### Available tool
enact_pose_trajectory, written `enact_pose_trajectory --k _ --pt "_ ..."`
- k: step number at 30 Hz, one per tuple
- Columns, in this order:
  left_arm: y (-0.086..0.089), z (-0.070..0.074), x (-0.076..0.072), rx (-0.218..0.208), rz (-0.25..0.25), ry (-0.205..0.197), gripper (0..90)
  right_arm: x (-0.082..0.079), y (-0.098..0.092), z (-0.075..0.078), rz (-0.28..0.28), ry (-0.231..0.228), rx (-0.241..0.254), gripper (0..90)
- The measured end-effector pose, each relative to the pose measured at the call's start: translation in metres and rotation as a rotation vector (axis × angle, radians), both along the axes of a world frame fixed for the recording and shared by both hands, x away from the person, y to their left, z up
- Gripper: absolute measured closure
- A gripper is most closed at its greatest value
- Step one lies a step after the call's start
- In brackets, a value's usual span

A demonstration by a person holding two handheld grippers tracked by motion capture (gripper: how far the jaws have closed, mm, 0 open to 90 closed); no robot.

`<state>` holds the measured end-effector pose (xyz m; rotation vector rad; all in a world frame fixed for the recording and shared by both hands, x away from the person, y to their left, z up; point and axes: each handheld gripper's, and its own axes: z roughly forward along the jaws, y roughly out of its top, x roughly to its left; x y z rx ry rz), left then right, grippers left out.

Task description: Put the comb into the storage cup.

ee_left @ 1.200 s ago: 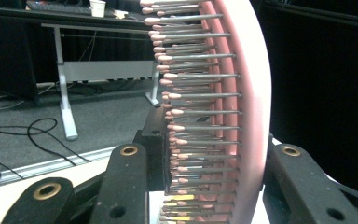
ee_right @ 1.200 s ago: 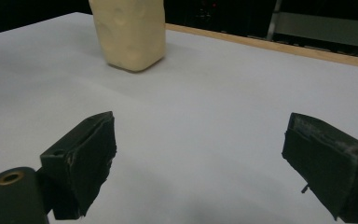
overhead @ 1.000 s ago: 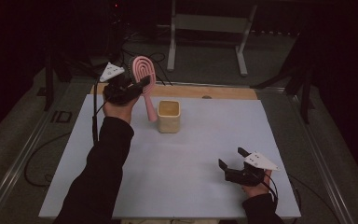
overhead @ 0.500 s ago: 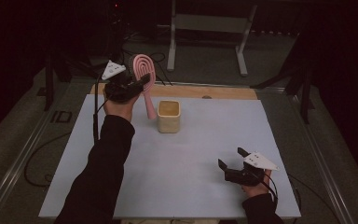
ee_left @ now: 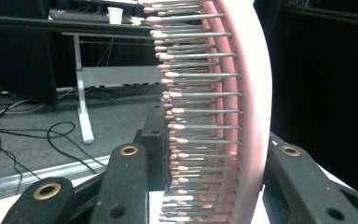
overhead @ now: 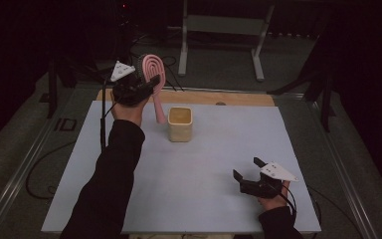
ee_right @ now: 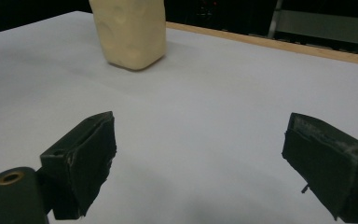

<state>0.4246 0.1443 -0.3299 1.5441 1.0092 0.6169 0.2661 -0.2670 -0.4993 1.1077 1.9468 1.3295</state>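
On white table (overhead: 129, 189), cream cup (overhead: 180, 124), dark room, grey floor (overhead: 219, 74).

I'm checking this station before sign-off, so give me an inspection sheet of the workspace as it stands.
Surface: white table top, wooden strip along its far edge.
Job's things: pink hairbrush held up off the table, handle hanging down; cream container upright, right of it.
Clutter: nothing seen.
Grippers: left gripper shut on the brush head; right gripper open, resting low near the front right.
Cables: a black one trails from each gripper; more on the floor.
Surroundings: dark room, metal stand behind the table.
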Motion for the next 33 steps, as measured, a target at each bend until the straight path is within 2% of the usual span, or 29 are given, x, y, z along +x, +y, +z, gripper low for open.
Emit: enact_pose_trajectory --k 9,33 --pt "-0.003 0.000 0.005 0.005 0.008 -0.004 63.9 0.000 0.000 0.000 -0.004 0.004 0.000 9.5" --pt "-0.012 -0.006 0.015 -0.021 0.013 -0.003 63.9 0.000 0.000 0.000 -0.005 0.004 0.001 9.5"
